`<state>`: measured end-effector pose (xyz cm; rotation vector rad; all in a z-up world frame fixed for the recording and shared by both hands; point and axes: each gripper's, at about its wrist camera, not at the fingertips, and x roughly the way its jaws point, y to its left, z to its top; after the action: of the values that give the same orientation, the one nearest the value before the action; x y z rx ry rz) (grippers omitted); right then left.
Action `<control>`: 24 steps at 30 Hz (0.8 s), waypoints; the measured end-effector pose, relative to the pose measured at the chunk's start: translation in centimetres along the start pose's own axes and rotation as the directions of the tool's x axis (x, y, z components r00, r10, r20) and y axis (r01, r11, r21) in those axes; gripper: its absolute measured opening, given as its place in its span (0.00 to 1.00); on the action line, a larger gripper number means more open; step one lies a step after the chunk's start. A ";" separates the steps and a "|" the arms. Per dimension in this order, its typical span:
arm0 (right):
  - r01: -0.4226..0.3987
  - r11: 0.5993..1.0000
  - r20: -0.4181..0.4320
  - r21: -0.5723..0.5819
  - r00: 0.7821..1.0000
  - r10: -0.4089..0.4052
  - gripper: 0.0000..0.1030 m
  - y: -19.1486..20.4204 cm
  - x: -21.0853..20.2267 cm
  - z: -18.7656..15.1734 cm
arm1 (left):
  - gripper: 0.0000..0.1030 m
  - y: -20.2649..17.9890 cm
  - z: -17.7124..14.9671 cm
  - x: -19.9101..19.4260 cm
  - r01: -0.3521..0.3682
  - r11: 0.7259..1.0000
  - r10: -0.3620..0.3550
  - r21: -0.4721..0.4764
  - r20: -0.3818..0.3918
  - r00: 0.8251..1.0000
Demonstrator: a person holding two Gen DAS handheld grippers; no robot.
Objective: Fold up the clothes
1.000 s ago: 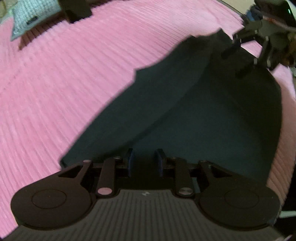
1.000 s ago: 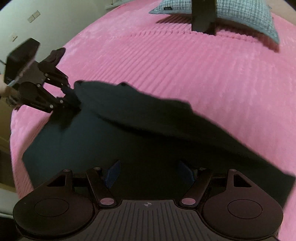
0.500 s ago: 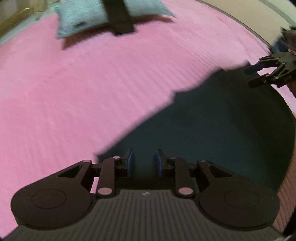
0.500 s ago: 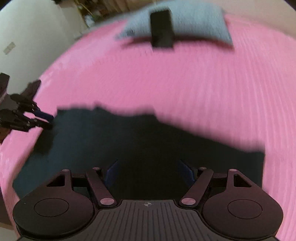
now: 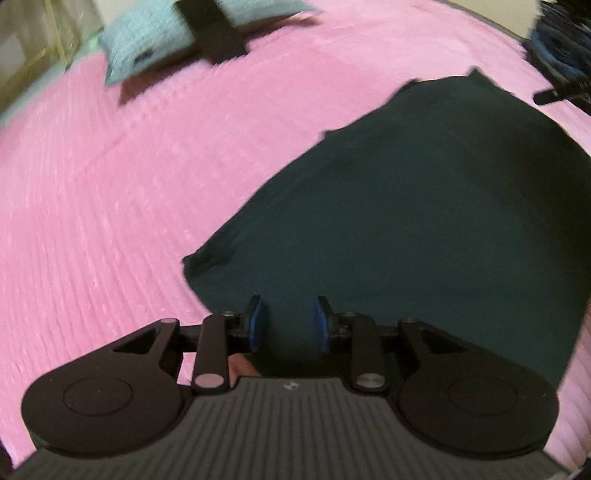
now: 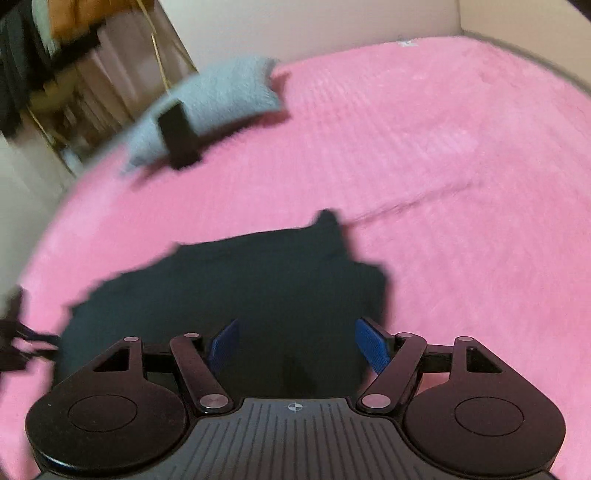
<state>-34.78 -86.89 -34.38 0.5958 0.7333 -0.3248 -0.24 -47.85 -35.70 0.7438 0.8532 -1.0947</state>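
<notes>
A dark teal garment [image 5: 424,221] lies flat on the pink ribbed bed cover [image 5: 129,203]. My left gripper [image 5: 289,325] hovers over the garment's near left edge; its blue pads [image 5: 256,323] stand a small gap apart, and I see nothing pinched between them. In the right wrist view the same garment [image 6: 240,295] lies just ahead of my right gripper [image 6: 297,345], which is wide open and empty above the cloth's near edge. The right gripper [image 5: 561,88] appears blurred at the top right of the left view. The left gripper [image 6: 22,343] is a dark blur at the right view's left edge.
A grey-blue pillow [image 5: 147,55] with a black block [image 5: 218,37] on it lies at the far side of the bed; the right view shows the pillow [image 6: 229,96] too. Shelves with clothes [image 6: 55,55] and a pale wall [image 6: 332,22] stand beyond. Bare pink cover [image 6: 461,166] surrounds the garment.
The raised fold of the garment has dropped and now lies flat. Both grippers have drawn back from the cloth, and the two views have swung toward the pillow.
</notes>
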 end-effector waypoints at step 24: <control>0.169 0.964 0.290 -0.204 0.951 -0.105 0.71 -1.2 -4.5 -14.2 | 0.29 -11.1 -12.7 -4.4 -0.091 0.990 0.063 0.107 0.237 0.969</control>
<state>-46.03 -78.80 -40.06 0.2743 0.5325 -0.4378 -14.47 -38.36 -39.07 0.7232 0.5593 -1.1441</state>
